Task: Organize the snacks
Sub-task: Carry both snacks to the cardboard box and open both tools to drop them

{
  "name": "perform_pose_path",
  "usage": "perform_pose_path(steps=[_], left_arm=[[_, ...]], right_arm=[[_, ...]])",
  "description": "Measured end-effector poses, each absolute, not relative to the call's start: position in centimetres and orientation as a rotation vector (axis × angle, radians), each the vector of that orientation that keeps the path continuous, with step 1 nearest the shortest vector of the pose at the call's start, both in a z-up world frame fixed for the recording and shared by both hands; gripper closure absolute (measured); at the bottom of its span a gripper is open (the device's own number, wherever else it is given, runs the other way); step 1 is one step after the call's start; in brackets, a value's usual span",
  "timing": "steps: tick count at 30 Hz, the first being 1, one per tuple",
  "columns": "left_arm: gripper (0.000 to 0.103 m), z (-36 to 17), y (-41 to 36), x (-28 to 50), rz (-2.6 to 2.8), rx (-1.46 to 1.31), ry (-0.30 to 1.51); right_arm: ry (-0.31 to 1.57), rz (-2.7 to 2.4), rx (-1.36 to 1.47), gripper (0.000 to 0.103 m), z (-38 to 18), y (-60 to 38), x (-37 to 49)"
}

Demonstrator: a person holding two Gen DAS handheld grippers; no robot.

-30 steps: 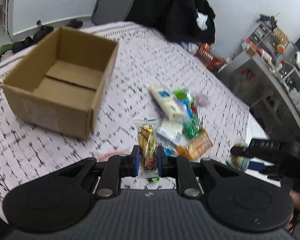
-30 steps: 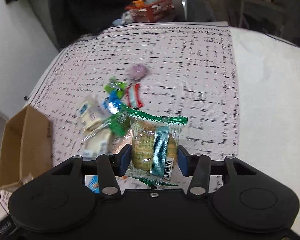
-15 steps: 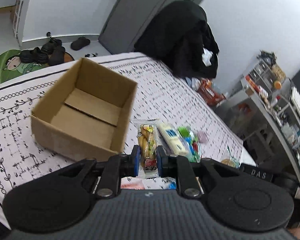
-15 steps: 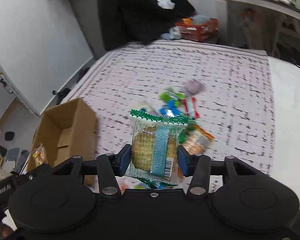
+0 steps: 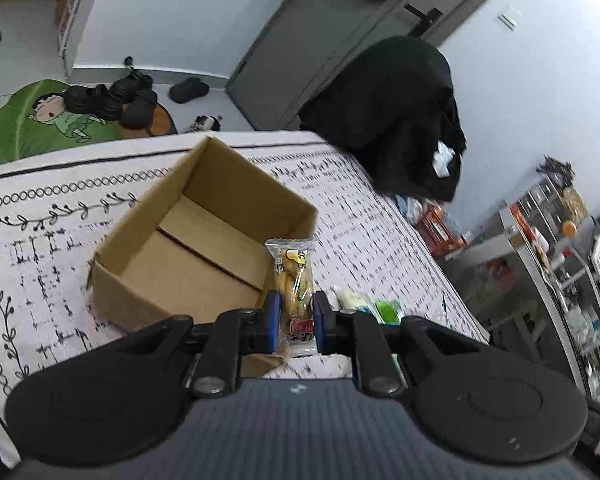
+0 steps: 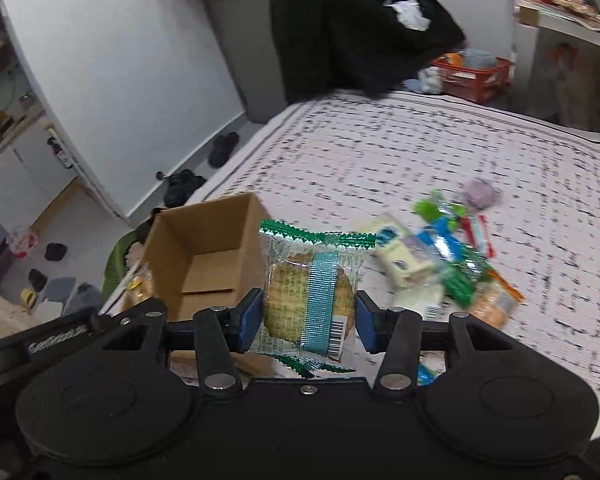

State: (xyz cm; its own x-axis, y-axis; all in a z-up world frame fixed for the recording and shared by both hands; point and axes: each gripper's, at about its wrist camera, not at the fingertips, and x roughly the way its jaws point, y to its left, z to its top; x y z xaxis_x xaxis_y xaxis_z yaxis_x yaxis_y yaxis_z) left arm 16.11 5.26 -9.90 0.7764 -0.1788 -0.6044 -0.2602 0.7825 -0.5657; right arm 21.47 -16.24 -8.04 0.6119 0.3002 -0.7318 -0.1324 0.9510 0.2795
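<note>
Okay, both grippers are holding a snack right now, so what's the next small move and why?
Probably carry the left gripper a little further forward over the cardboard box and then open it. It is shut on the yellow snack packet, which sits at the box's near corner rather than over its bare floor. The right gripper, shut on the cookie packet, is beside the box too and could follow.

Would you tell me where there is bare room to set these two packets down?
The cardboard box shows a bare floor between its walls. The patterned cloth is bare between the snack pile and the far edge near the black coat. It is crowded only at the pile, right of the box.
</note>
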Motion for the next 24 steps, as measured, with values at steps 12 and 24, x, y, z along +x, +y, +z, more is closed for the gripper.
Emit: perform_pose_path(steps=[12, 24], left_arm=[[0.086, -11.8, 7.3, 17.3, 0.139, -0.709, 0.696], [0.08, -13.0, 8.7, 17.6, 0.214, -0.783, 0.699]], right_arm=[[0.904, 0.348, 0.207, 0.055, -9.2, -11.7, 23.1], [0.922, 0.395, 0.236, 0.055, -9.7, -8.9, 24.9]])
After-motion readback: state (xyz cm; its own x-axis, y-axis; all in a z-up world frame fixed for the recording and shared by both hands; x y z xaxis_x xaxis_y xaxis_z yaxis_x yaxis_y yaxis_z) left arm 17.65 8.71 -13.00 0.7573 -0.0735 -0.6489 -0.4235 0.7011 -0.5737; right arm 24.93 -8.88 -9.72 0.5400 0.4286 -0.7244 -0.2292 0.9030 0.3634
